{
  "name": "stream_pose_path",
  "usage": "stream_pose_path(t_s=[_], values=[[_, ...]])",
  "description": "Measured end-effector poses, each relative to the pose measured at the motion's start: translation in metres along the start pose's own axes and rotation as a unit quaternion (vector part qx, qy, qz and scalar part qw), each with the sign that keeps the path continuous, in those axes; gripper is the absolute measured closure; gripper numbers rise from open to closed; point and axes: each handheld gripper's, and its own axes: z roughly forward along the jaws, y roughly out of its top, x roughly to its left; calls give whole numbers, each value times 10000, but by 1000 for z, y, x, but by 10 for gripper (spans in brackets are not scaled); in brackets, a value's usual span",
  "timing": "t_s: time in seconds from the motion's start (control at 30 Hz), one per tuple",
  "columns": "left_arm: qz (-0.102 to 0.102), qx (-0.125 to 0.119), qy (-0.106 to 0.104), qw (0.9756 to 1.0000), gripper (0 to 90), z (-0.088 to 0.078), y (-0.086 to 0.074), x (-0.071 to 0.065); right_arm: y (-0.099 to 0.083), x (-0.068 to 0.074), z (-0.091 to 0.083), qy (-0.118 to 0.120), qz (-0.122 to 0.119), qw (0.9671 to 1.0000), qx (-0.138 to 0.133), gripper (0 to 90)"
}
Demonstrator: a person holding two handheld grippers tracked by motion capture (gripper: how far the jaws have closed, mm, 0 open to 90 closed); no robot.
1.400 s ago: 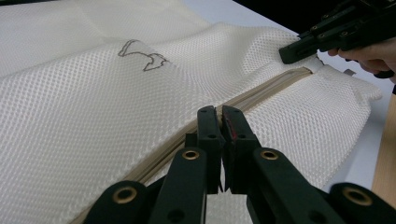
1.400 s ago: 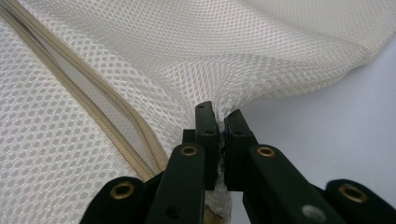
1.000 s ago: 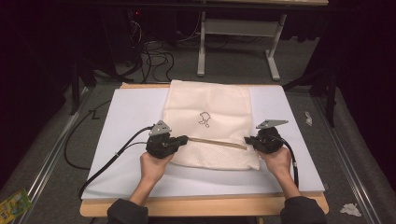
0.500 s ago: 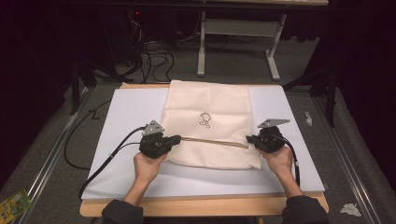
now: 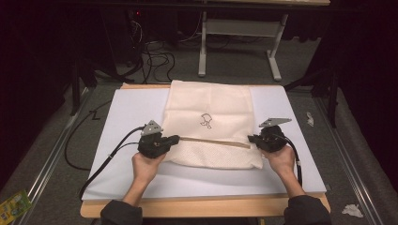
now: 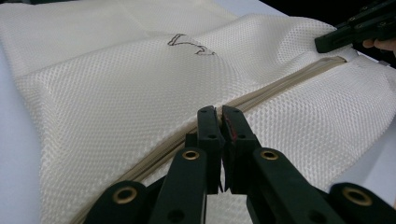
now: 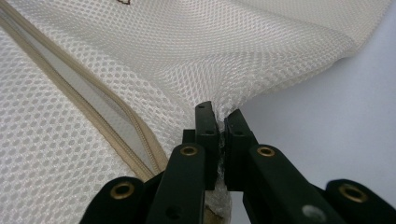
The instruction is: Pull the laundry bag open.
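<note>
A cream mesh bag with a small dark logo lies flat on the white board. A tan zipper runs across its near part. My left gripper is at the zipper's left end, and in the left gripper view it is shut right on the zipper line. What the pads pinch is hidden. My right gripper is at the zipper's right end. In the right gripper view it is shut on a fold of the mesh beside the zipper.
The board rests on a wooden table whose edge runs along the front. Cables and a white table frame stand on the floor behind. Crumpled paper lies at the right, a green packet at the lower left.
My left gripper has shifted a little to the left along the zipper line. The right gripper has stayed where it was.
</note>
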Motion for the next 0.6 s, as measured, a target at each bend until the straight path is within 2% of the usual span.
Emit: stream_pose_path(t_s=[0.07, 0.17, 0.23, 0.6], values=[[12, 14, 71, 10000, 873, -4, 0, 2, 0, -1, 0, -19, 22, 10000, 14, 885], [-49, -6, 35, 10000, 872, -8, -1, 4, -1, -2, -1, 35, 41, 10000, 0, 885], [-23, 12, 85, 10000, 873, -8, -1, 5, 0, 0, -1, 1, -25, 10000, -25, 885], [-86, -21, 67, 9999, 872, -8, -6, 6, 1, 0, 0, -9, -19, 10000, -46, 885]])
